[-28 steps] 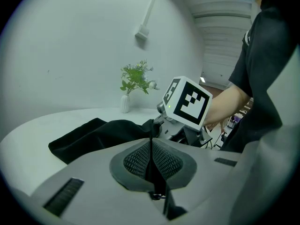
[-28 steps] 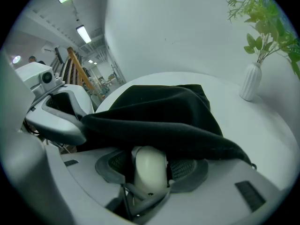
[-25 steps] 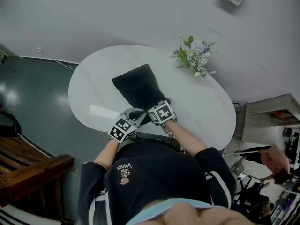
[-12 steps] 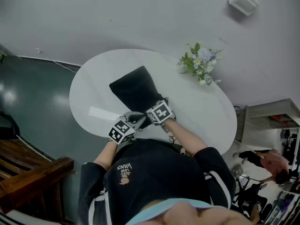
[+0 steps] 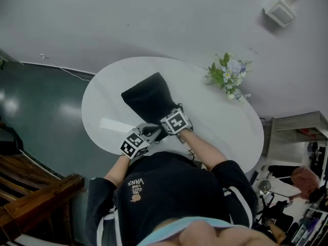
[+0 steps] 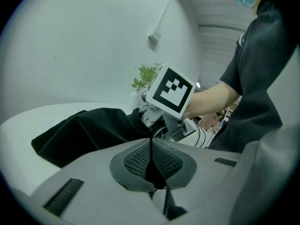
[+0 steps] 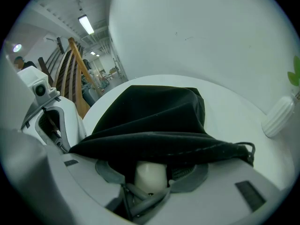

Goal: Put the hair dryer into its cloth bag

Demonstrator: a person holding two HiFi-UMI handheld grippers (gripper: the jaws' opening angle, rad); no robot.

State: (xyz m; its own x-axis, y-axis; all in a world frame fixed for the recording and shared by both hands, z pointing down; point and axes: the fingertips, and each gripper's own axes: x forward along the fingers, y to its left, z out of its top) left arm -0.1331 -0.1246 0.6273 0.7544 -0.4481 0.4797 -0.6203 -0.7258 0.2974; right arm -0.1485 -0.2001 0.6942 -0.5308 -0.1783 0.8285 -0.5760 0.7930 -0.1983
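The left gripper (image 6: 150, 137) pinches the rim of the black velvet drawstring bag (image 7: 154, 111) on the round white table (image 5: 225, 122), likely to steady its mouth. The right gripper (image 7: 151, 168) clamps the handle of the white plastic hair dryer (image 7: 150, 178), whose body is hidden inside the bag.

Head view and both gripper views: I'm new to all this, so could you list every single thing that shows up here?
table: one, white, rounded, middle of the head view
cloth bag: one, black, lying on the table, mouth toward the person
hair dryer: one, white, only its handle shows, under the bag's rim
flowers in a vase: one bunch, green, white and pale blue, at the table's far right edge
wall box: one, white, high on the wall at upper right
floor: dark green, left of the table
wooden frame: one, brown, lower left
left gripper: one, grey, jaws together on the bag's rim
right gripper: one, grey, jaws closed on the hair dryer's handle
shirt: one, black, on the person, bottom of the head view
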